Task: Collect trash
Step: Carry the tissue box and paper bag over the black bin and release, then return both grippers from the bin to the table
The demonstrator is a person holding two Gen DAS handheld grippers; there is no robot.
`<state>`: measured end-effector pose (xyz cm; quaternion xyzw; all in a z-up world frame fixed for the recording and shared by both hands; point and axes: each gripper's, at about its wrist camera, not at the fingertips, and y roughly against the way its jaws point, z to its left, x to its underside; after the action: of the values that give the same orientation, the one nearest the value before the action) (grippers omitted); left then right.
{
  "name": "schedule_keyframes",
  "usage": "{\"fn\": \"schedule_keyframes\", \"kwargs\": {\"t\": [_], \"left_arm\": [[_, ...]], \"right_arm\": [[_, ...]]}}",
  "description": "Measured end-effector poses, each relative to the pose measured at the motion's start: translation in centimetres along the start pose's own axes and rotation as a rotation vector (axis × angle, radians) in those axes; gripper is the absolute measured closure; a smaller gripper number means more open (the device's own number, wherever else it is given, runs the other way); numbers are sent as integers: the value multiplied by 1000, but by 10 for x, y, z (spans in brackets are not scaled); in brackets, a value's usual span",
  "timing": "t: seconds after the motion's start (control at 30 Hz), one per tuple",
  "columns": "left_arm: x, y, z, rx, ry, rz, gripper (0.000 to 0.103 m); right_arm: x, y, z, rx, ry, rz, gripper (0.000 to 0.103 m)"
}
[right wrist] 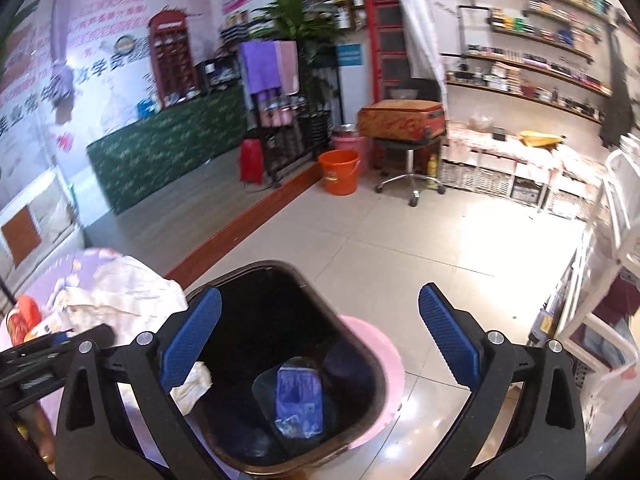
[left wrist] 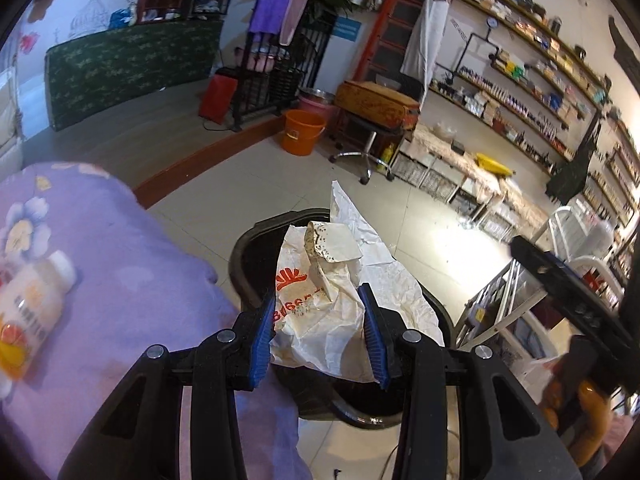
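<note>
While the left tongs (left wrist: 320, 320) clamp the wrapper (left wrist: 320, 304) above the bin (left wrist: 248, 240), its loose sheet could catch the rim and spill; right tongs (right wrist: 320, 336) gape empty.

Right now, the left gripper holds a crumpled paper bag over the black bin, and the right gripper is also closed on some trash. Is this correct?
Not quite. The left gripper does hold the crumpled paper bag over the black bin, but the right gripper is open and empty, as the right wrist view shows.
</note>
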<state>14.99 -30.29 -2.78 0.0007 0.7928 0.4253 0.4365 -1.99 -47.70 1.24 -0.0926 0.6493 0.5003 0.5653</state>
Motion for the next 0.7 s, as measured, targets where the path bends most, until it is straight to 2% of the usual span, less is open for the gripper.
{"fn": "schedule_keyframes", "kwargs": {"t": [0.1,0.2,0.23,0.33,0.4,0.5,0.7], "left_arm": [[1,-24,-14,-31,-54,55,64],[9,-39,-27,-97,-132,96,63],[12,-42,-28,-107,-147,105,61],[20,-46,-32,-111,-158,131,45],[20,-45,-31,-101,-158,121,24],[25,-32,-30,-88,-166,88,17],[26,4,-23,-87,-137,-3,9]], "right_arm": [[1,0,-14,26,-23,-2,6],[3,-7,-27,30,-49,11,6],[3,-10,-29,30,-57,19,6],[3,-16,-33,11,-76,43,6],[2,-17,-31,12,-72,39,6],[1,-15,-25,20,-44,18,6],[3,-11,-10,4,-37,-11,6]]}}
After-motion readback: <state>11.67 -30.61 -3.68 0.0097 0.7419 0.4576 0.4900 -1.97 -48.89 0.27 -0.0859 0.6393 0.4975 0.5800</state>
